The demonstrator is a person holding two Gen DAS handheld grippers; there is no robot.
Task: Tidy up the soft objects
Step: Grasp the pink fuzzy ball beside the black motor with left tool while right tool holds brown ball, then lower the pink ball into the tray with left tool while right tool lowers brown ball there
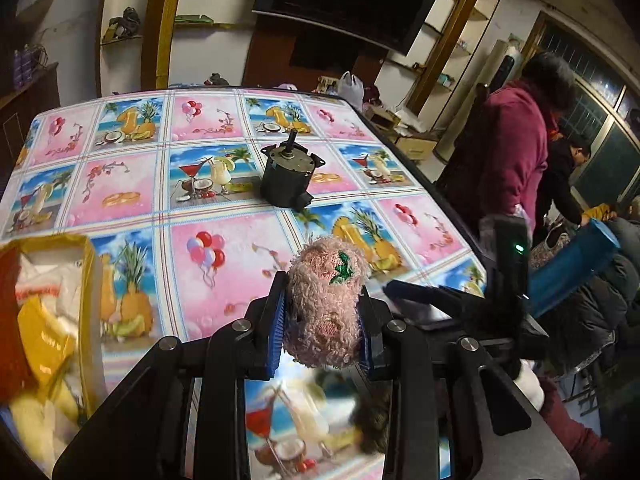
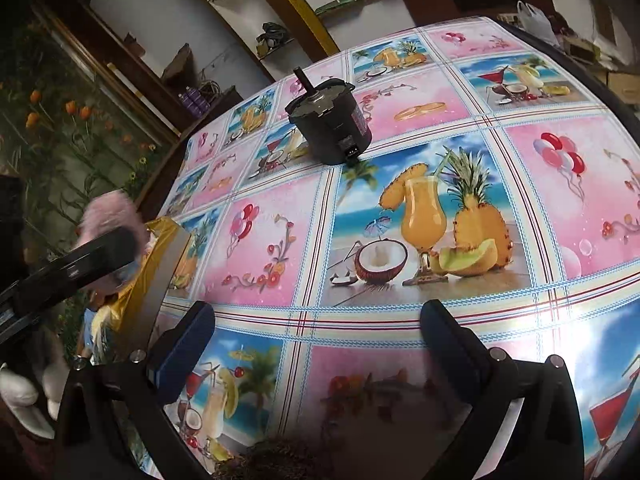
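The left gripper (image 1: 322, 320) squeezes the pink fuzzy toy (image 1: 326, 300), low in the middle. It looks soft, light and squashy, so hold its fat middle. The right gripper (image 2: 316, 344) is open, holding nothing.

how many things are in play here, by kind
pink plush toy, held in the left gripper: 1
black motor on the table: 1
yellow box with soft items: 1
total: 3
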